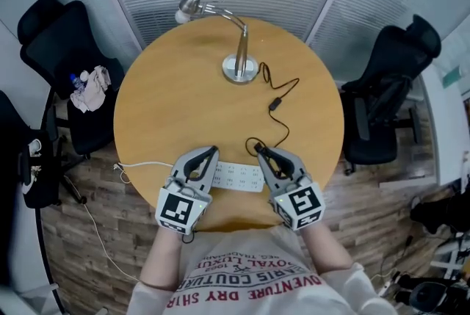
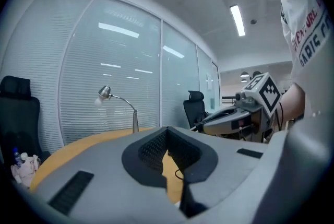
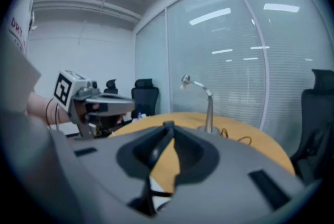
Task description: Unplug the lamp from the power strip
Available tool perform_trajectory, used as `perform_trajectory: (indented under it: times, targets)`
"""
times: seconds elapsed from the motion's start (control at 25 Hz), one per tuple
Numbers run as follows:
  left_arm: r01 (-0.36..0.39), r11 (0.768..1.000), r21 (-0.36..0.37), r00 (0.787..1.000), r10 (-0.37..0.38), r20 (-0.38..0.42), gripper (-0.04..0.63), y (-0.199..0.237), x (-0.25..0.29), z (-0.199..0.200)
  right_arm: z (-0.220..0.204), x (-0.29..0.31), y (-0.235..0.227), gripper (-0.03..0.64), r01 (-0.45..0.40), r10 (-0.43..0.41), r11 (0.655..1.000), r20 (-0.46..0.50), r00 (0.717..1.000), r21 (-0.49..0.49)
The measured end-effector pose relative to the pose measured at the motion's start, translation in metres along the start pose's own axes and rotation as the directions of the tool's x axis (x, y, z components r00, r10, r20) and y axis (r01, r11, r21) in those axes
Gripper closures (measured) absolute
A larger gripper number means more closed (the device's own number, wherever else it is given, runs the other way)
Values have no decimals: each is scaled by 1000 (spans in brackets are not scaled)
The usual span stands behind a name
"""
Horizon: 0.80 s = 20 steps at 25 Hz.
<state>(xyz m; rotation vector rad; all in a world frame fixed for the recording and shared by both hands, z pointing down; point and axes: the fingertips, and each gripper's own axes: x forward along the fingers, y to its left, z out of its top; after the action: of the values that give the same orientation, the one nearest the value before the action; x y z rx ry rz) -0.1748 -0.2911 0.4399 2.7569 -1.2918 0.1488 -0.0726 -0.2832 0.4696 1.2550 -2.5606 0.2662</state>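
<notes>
A silver gooseneck lamp (image 1: 240, 56) stands at the far side of the round wooden table (image 1: 176, 100). Its black cord (image 1: 283, 93) runs toward me and ends at a black plug (image 3: 168, 125). My right gripper (image 1: 258, 150) is shut on that plug at its fingertips. A white power strip (image 1: 239, 176) lies near the table's front edge, between and below both grippers. My left gripper (image 1: 213, 152) hovers over the strip's left end, its jaws shut with nothing between them. Whether the plug still sits in a socket is hidden by the jaws.
The strip's white cable (image 1: 143, 165) trails off the table's left edge. A black office chair (image 1: 66, 49) holding a cloth and a bottle stands at the left, and another chair (image 1: 389, 93) at the right. Blinds cover the glass wall behind.
</notes>
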Motion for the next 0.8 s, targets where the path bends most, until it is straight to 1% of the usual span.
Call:
perform_trajectory:
  times: [0.04,0.12,0.24,0.44,0.6,0.8]
  targets:
    - [-12,1000,-20,999,13,30,568,3,-5,6,6,-2,2,545,-4,4,1000,27,1000,-1]
    - [-30,999,-29,997,32,74,568,11,-15,12,15,-4,5,545,-10,10,1000,73,997,-2]
    - [-49,998,-38,994,52,101,568,17,-26,15,24,-6,6,545,-9,8,1000,122,992,8]
    - [-60,998,-34,992,63,105,568,20,-34,16,25,-5,4,545,11,-12,1000,129,992,9]
    - [-52,998,-47,994,56,90,568,22,-31,11,25,-4,1,545,22,-26,999,134,991,32]
    - [-41,998,-54,996,45,75,568,23,-21,9,27,-3,-5,545,39,-41,999,127,991,25]
